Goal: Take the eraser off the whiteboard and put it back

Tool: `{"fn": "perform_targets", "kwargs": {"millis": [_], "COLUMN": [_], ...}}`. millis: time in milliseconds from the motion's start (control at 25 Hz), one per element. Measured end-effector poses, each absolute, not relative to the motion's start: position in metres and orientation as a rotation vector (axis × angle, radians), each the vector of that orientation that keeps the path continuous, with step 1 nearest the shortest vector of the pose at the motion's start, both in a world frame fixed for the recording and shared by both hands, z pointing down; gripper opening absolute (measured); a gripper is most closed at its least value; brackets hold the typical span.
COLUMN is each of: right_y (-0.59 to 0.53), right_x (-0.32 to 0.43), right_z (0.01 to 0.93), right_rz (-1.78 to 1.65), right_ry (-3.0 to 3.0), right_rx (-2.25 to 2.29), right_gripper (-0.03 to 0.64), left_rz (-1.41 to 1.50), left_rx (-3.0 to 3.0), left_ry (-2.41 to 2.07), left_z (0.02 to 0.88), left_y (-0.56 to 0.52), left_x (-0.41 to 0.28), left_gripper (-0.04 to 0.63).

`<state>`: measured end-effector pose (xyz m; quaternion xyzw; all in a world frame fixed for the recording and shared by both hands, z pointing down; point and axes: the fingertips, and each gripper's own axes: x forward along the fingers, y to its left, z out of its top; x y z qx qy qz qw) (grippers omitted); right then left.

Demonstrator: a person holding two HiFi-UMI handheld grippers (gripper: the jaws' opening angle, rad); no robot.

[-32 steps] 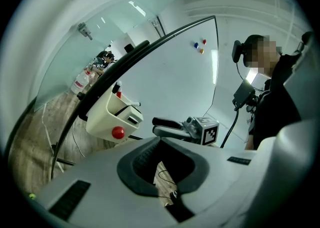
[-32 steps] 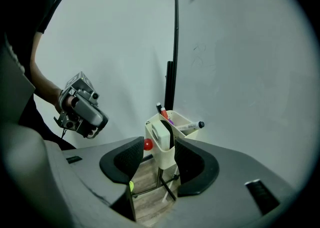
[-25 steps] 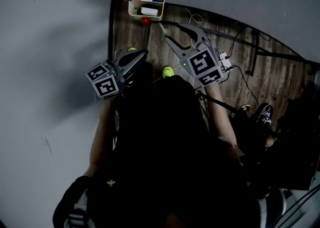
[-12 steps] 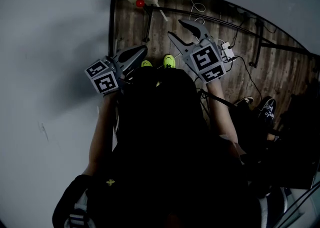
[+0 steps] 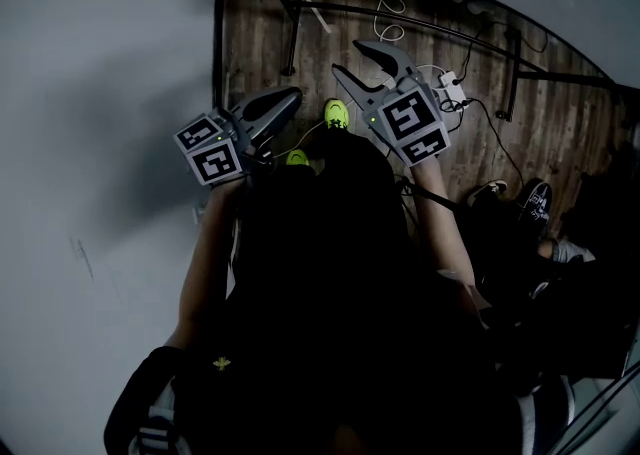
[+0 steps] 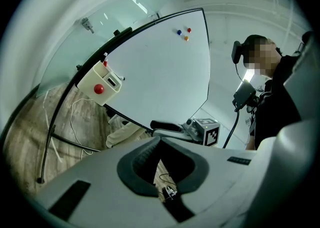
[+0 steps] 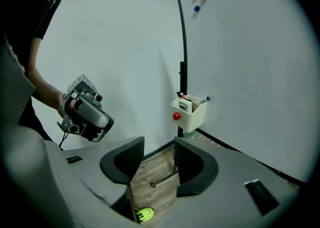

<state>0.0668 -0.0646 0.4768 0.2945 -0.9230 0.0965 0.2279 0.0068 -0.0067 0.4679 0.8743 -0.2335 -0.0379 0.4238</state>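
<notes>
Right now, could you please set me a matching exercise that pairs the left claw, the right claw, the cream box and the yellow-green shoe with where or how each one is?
Things:
1. left claw
2. right claw
3. cream box
4. yellow-green shoe

Place or state:
A. on the wooden floor
B. open, with nothing held
C. hung at the lower corner of the whiteboard
D. shut, tips together

Pairs: 1-D, 2-B, 3-C, 4-A
</notes>
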Motion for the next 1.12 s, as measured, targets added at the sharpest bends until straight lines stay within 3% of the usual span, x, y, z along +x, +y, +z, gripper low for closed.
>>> {"fn": "perform_targets", "kwargs": {"millis": [160,360,1120], "right_y": [-0.042,-0.018,0.110], "right_x": [0.054,0.030,-0.033], "right_z": [0.471,0.458,0.444], "right_rz": [0.252,0.227,0.247], "right_ry": [-2.547,-2.573,-2.542], "right_rx": [0.790,0.756,0.780], "right_gripper": [0.141,0.005,0.000], "left_rz": [-0.113,-0.135,-0.186], "left_rx": [2.213,2.241,2.298], "left_ry": [-0.586,-0.592,-0.504], "left_z": [0.461,0.449,0.432], "left_y": [0.010,0.029,0.128], "left_x": [-0.005,-0.024,-0.074], "left_gripper": [0.017,0.017,0.017]}}
